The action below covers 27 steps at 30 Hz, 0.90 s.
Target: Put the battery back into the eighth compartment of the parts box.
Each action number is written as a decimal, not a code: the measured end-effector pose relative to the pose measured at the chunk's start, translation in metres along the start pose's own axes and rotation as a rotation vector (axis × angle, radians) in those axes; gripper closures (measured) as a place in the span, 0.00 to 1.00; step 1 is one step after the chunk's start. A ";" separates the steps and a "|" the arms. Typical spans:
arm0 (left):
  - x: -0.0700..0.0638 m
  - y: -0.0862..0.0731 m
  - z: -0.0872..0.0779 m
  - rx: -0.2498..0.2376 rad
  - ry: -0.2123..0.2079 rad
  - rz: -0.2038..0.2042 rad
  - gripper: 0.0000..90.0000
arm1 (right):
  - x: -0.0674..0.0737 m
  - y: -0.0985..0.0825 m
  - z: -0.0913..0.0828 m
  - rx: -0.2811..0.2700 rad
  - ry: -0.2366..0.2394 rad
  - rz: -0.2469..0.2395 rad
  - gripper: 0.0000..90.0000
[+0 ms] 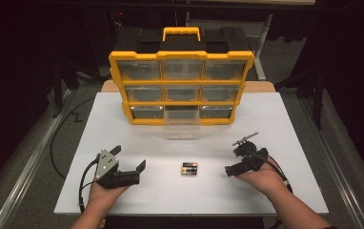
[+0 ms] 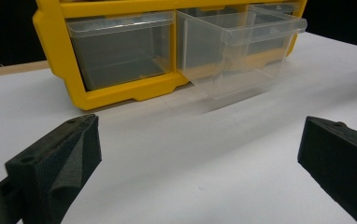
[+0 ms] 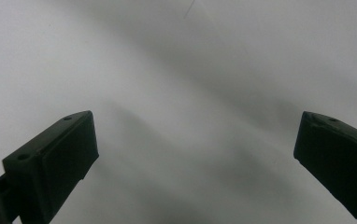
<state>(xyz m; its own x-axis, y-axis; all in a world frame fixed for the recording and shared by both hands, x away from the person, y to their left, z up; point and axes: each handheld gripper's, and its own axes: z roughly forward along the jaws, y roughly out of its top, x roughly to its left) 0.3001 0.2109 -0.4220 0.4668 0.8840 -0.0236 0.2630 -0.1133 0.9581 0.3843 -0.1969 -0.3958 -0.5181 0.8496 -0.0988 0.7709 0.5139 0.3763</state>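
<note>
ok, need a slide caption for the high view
Two open hand-held grippers, left and right, flank a battery pack before a yellow organizer with its bottom-middle drawer pulled out.

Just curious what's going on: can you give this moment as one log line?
left claw open, empty | right claw open, empty | batteries on table between claws | bottom-middle drawer pulled out

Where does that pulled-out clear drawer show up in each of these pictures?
High view: the clear drawer sticks out of the bottom middle of the yellow cabinet, centre of picture.
Left gripper view: upper right, beyond the tongs.
Right gripper view: bare white table.
Shared landmark: the white table.
</note>
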 end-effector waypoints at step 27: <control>0.000 0.000 -0.001 0.000 -0.004 0.004 0.00 | 0.001 0.012 0.006 0.182 0.030 -0.072 0.01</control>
<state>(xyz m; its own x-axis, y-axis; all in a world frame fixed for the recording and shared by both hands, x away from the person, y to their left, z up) 0.2995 0.2109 -0.4216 0.4712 0.8818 -0.0210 0.2610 -0.1166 0.9583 0.3956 -0.1894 -0.3970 -0.5830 0.8074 -0.0907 0.7844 0.5884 0.1961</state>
